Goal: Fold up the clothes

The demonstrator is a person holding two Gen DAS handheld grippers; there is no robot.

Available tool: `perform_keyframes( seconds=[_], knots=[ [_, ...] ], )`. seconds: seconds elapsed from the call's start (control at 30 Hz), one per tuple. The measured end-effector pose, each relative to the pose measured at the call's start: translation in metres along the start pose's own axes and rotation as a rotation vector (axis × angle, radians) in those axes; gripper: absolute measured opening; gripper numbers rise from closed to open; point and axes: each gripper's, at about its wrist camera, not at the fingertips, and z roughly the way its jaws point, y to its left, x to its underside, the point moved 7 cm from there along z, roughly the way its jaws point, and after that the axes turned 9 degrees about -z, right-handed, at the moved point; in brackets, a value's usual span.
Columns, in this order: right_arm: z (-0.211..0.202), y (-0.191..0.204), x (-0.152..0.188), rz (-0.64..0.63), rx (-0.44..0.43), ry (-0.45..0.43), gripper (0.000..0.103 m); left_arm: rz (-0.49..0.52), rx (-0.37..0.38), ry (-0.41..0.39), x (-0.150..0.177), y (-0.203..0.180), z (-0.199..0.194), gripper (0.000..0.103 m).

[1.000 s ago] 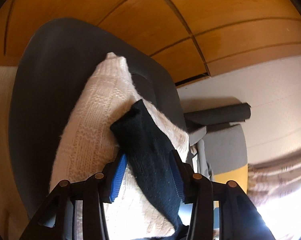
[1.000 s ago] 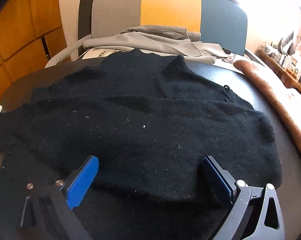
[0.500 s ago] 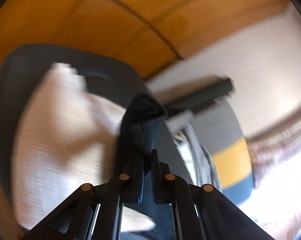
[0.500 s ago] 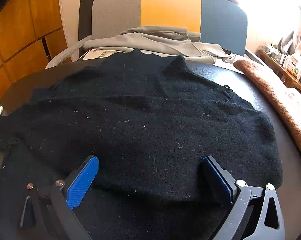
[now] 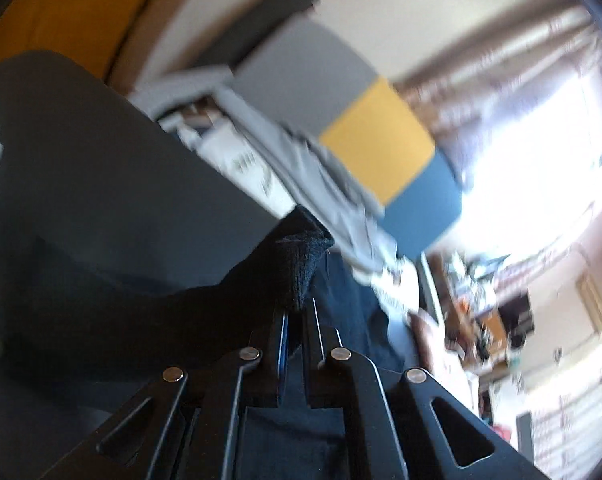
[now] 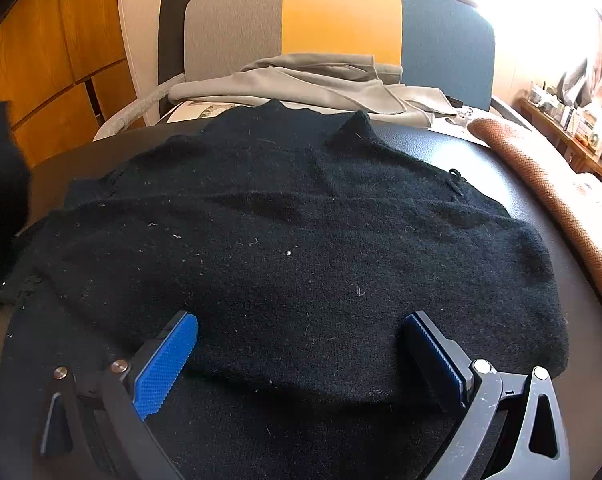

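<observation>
Black sweater (image 6: 301, 248) sleeve cuff (image 5: 301, 264) is pinched in the closed left tool (image 5: 295, 312), lifted above the tabletop (image 6: 481, 160). The right tool (image 6: 301, 356) is held wide apart and empty near the hem. The sleeve is judged due to be folded across the body next.

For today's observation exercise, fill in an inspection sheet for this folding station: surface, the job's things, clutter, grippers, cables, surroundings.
Surface: dark round table, mostly covered.
Job's things: black sweater spread flat; its sleeve lifted at the left.
Clutter: grey garment on the seat behind; orange-brown knit at the right edge; papers.
Grippers: left hand-held gripper shut on the sleeve; right hand-held gripper open over the near hem.
Cables: nothing seen.
Surroundings: grey, yellow and blue chair; wooden cabinets; bright window; cluttered shelf.
</observation>
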Motion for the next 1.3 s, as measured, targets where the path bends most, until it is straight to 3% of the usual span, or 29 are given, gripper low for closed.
perform_keyframes(
  seconds=[0.17, 0.27, 0.33, 0.47, 0.5, 0.53, 0.63, 0.73, 0.83, 0.9, 1.0, 1.1, 1.3],
  knots=[
    [0.0, 0.0, 0.0, 0.003, -0.004, -0.003, 0.103, 0.061, -0.057, 0.138, 0.042, -0.007, 0.068, 0.004],
    [0.0, -0.001, 0.001, 0.004, -0.008, -0.002, 0.103, 0.091, -0.086, 0.197, 0.064, -0.007, 0.091, 0.019],
    [0.001, -0.002, 0.001, 0.003, -0.009, 0.0, 0.103, 0.105, -0.101, 0.18, 0.067, -0.005, 0.086, 0.023],
    [-0.002, -0.003, -0.002, 0.007, -0.029, 0.018, 0.103, 0.117, -0.079, 0.093, 0.07, 0.007, 0.036, 0.029],
    [-0.005, -0.003, -0.004, 0.012, -0.041, 0.023, 0.097, 0.12, -0.074, 0.071, 0.071, 0.01, 0.024, 0.03],
    [-0.01, -0.003, -0.008, 0.033, -0.07, 0.011, 0.082, 0.132, -0.079, 0.053, 0.077, 0.017, 0.012, 0.03],
    [-0.033, 0.011, -0.025, 0.222, -0.342, -0.069, 0.077, 0.141, -0.116, 0.054, 0.095, 0.045, -0.005, 0.03],
    [-0.033, 0.041, -0.043, 0.385, -0.625, -0.058, 0.077, 0.119, -0.133, 0.065, 0.108, 0.068, -0.007, 0.03],
    [-0.019, 0.071, -0.058, 0.463, -0.748, -0.02, 0.074, 0.098, -0.13, 0.064, 0.116, 0.081, -0.007, 0.03],
    [-0.003, 0.09, -0.063, 0.463, -0.737, 0.02, 0.07, 0.112, -0.122, 0.056, 0.116, 0.079, -0.007, 0.03],
    [0.021, 0.11, -0.06, 0.521, -0.74, 0.095, 0.053, 0.129, -0.116, 0.052, 0.116, 0.076, -0.005, 0.03],
    [0.034, 0.122, -0.055, 0.576, -0.737, 0.121, 0.053, 0.145, -0.114, 0.053, 0.118, 0.077, -0.004, 0.031],
    [0.045, 0.13, -0.063, 0.592, -0.674, 0.093, 0.05, 0.167, -0.111, 0.048, 0.123, 0.08, -0.004, 0.031]
  ],
)
